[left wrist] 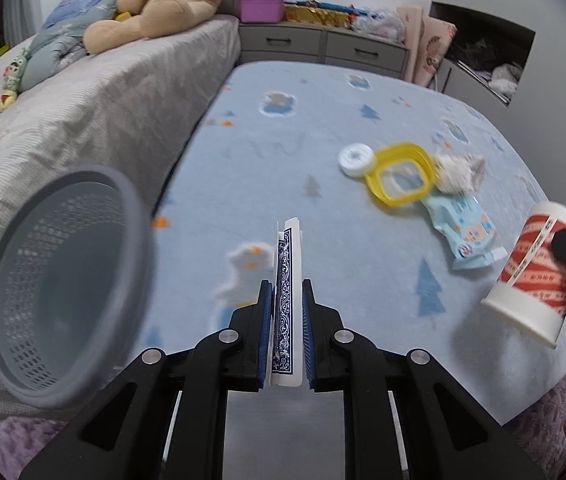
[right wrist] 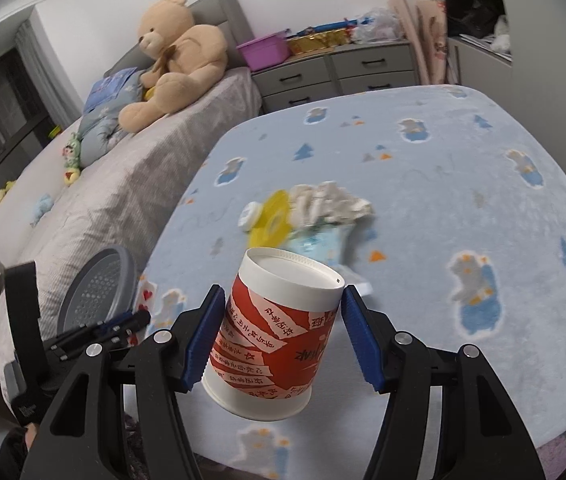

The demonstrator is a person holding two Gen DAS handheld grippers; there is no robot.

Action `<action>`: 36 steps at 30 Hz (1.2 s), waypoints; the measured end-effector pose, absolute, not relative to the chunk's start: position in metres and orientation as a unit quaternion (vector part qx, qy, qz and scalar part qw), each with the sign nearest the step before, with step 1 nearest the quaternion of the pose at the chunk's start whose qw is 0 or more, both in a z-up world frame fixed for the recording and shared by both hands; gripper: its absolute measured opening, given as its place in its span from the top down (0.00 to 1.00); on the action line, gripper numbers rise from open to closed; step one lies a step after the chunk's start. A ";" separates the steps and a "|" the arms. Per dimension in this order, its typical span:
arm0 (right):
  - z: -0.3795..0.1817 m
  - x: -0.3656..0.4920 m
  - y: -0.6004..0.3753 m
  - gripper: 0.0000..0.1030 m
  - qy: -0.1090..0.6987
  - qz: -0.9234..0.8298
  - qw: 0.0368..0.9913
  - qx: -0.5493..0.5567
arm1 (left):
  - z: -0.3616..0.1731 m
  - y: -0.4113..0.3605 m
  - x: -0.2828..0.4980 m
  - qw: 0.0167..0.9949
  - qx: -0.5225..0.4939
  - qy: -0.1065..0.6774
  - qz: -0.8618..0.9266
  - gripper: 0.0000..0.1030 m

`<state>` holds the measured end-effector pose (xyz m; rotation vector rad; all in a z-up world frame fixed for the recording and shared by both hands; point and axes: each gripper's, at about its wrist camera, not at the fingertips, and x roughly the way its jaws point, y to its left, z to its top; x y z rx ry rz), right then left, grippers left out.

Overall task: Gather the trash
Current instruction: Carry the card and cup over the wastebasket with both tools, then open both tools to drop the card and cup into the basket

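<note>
Two grippers busy: left gripper (left wrist: 287, 320) pinched playing card box (left wrist: 286, 276) beside gray basket (left wrist: 63, 280); right gripper (right wrist: 283, 328) squeezed paper cup (right wrist: 275, 332) by sides, over blanket. Cup light, crushable.

A red-and-white paper cup (right wrist: 279, 336) is hanging tilted above the blue patterned blanket (right wrist: 423, 168), its open rim turned away from the camera. A blue-backed card box (left wrist: 286, 300) is standing on edge, lifted clear of the blanket. Farther back, a white round lid (left wrist: 356, 159), a yellow ring-shaped lid (left wrist: 401, 178), a crumpled tissue (left wrist: 459, 172) and a light blue wipes packet (left wrist: 469, 234) are lying clustered together. A grey mesh basket (left wrist: 63, 280) is sitting tipped at the left.
</note>
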<state>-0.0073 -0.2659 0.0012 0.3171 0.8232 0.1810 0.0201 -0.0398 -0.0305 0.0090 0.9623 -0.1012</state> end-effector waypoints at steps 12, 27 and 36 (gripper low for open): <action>0.009 0.029 -0.133 0.43 0.402 0.198 0.888 0.105 | 0.005 0.081 0.015 0.903 -0.029 0.426 0.035 0.86; -0.012 0.070 -0.001 0.44 0.436 0.289 0.850 0.059 | -0.028 0.184 0.021 0.890 -0.051 0.441 0.108 0.86; -0.025 0.079 0.032 0.45 0.443 0.303 0.843 0.036 | -0.041 0.197 0.023 0.887 -0.057 0.444 0.112 0.85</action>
